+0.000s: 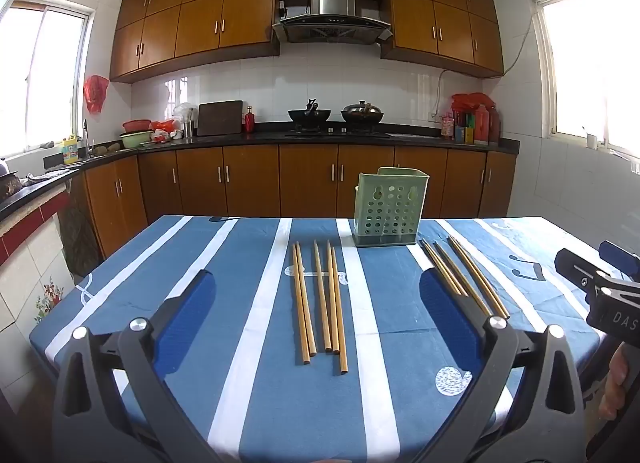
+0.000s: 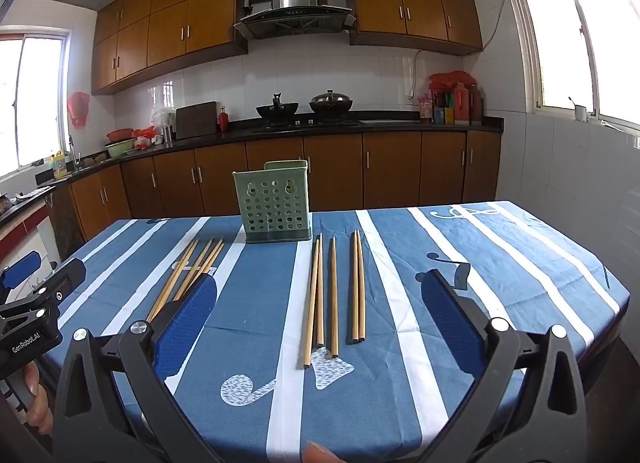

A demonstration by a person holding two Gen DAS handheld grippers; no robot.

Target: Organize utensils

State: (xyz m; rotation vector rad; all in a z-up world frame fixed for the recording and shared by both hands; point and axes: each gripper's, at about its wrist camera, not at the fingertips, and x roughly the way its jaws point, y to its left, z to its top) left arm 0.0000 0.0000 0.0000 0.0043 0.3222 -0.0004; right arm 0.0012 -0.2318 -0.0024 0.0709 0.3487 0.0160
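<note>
Left gripper [image 1: 318, 295] jaws apart, nothing between them; right gripper [image 2: 318, 295] likewise. Both hover over near edge of surface [image 2: 500, 263]. One chopstick group [image 1: 320, 299] ahead of left, another [image 2: 336, 291] ahead of right. Green perforated holder [image 2: 276, 203] upright near far edge, between groups.

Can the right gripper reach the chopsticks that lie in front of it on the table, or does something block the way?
Probably yes. The right gripper is open, and the five chopsticks lie bare on the tablecloth straight ahead. The green holder stands behind them, and nothing lies between.
</note>
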